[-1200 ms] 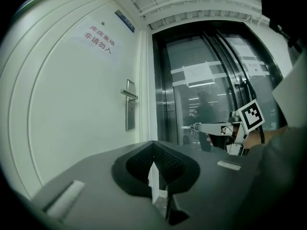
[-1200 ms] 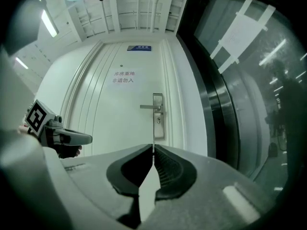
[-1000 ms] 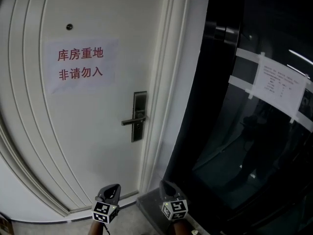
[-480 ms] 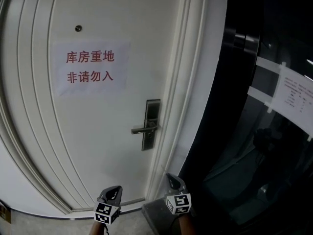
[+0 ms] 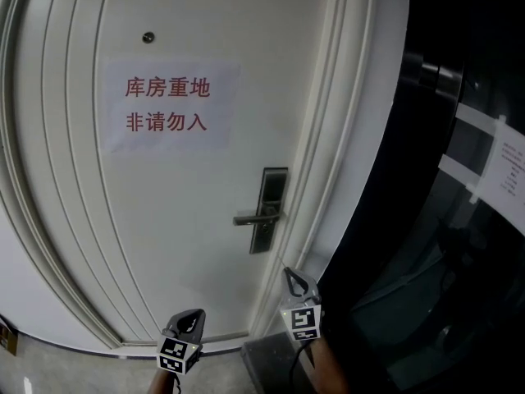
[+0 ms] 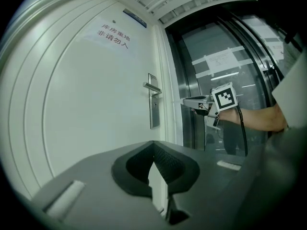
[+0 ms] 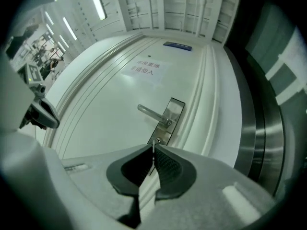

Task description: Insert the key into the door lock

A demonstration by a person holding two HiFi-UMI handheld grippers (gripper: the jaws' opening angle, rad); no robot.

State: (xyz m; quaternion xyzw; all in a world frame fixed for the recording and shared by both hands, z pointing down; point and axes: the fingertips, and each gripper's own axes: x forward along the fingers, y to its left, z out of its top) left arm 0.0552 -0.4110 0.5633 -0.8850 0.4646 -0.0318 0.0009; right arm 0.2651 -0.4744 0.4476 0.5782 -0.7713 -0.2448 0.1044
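**Holding the key short of the lock**

Pinching the key (image 7: pixel 153 147) edge-on at the very tips of the right claw (image 5: pixel 291 276), jaws together on it, with only a thin sliver of blade showing past the pads. Hovering near the lock plate (image 5: pixel 271 208) on the white door (image 5: pixel 164 245), not yet touching it. Pointing roughly at the keyhole (image 7: pixel 157 140), just below the lever handle (image 5: pixel 250 218) and just beyond the blade tip in the right gripper view. Holding the left claw (image 5: pixel 190 314) lower and off to the side, jaws together on nothing.

Likely risking a scrape on the plate beside the slot by arriving slightly off-line, and so twisting the key in such a slim grip or knocking it loose. Also risking a jam by entering with the blade tilted against the slot, or a knock on the handle by coming in too high. Possibly misjudging depth too, seeing the claw only from behind in the head view.
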